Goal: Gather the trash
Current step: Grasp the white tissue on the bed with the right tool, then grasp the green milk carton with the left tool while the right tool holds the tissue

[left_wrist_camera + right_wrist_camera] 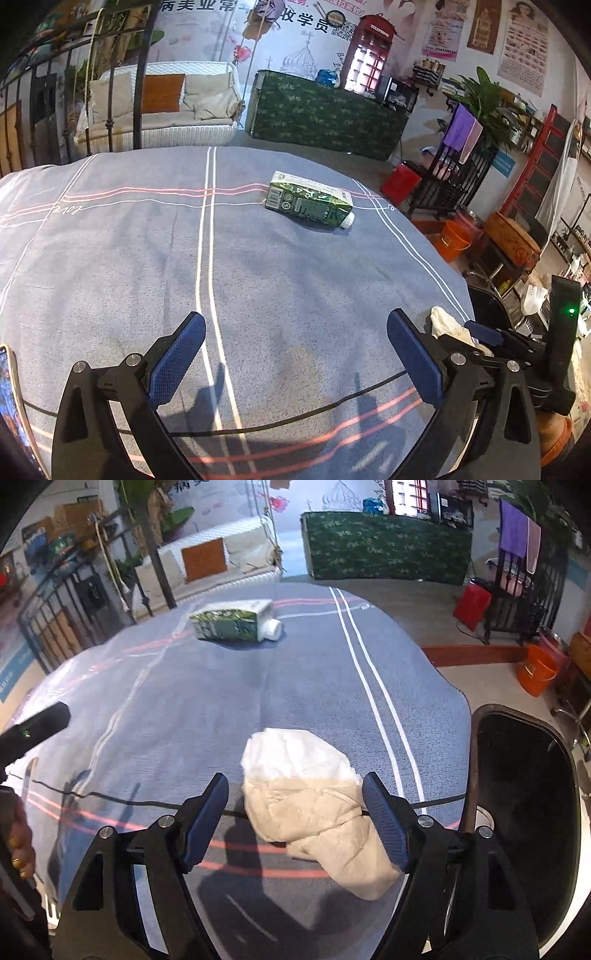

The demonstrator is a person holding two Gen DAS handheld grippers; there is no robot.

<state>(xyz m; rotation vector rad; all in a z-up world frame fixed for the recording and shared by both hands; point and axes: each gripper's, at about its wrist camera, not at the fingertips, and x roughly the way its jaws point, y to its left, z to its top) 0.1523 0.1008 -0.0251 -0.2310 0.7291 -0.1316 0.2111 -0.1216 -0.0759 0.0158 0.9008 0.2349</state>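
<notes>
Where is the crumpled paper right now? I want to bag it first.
In the right wrist view the crumpled paper lies on the striped blue cloth, between the open right gripper fingers, near the black bin.

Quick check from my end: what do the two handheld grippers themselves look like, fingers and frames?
Both match. The left gripper and the right gripper have glossy black forked frames with silver round pivot bolts and two flat fingers faced with dark blue, finely textured pads. A small green light glows on the right unit's black body. No sleeves are visible.
</notes>
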